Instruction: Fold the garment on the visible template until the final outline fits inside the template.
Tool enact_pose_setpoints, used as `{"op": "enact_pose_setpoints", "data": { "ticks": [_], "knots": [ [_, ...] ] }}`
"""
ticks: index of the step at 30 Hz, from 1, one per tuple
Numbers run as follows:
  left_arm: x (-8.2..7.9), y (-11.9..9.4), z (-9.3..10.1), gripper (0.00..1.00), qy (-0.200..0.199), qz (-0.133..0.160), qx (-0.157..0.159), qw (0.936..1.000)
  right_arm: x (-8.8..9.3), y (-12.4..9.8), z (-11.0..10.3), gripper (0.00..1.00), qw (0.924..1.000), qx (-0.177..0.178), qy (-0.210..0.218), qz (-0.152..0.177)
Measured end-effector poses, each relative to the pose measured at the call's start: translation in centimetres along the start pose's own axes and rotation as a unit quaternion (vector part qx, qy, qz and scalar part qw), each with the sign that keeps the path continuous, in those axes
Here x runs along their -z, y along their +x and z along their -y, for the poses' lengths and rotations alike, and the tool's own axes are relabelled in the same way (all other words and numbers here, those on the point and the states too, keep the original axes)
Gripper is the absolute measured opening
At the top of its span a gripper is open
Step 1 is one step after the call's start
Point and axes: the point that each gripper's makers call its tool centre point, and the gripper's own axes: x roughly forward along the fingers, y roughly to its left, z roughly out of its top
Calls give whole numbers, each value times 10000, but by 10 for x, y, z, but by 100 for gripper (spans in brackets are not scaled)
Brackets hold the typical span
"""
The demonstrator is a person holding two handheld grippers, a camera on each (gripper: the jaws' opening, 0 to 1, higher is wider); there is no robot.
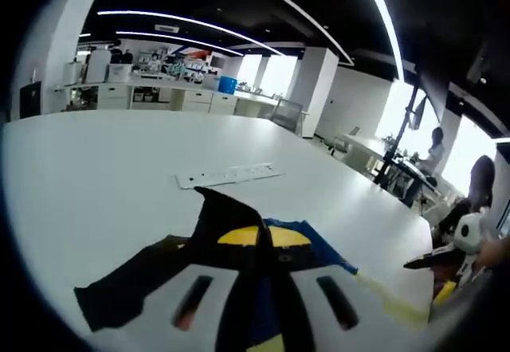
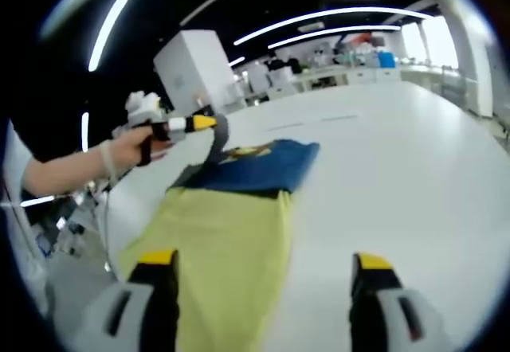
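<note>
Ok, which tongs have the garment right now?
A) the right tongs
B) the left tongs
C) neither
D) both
B: in the right gripper view the left tongs are shut on a lifted edge of the blue garment, while the right tongs stand open over the yellow template with nothing between them.

I note a white power strip [image 1: 229,175] lying flat on the white table [image 1: 96,185], beyond the work area. White counters [image 1: 151,95] carrying a blue bin [image 1: 227,84] line the far wall. Two people [image 1: 470,197] are at the desks.
</note>
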Motion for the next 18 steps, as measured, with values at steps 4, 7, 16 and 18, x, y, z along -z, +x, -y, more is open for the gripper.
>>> {"op": "enact_pose_setpoints", "data": {
  "ticks": [4,7,16,18],
  "knots": [
    [3,11,18,0,11,-43,150,9999,1,-3,3,89,10000,27,34,10],
    [8,20,30,0,-2,-95,265,9996,2,-4,4,89,10000,44,69,12],
    [36,40,74,0,200,-519,726,9958,4,-7,11,88,9998,88,150,38],
    [44,44,77,0,259,-624,778,9947,4,-8,12,88,9998,101,171,43]
  ]
}}
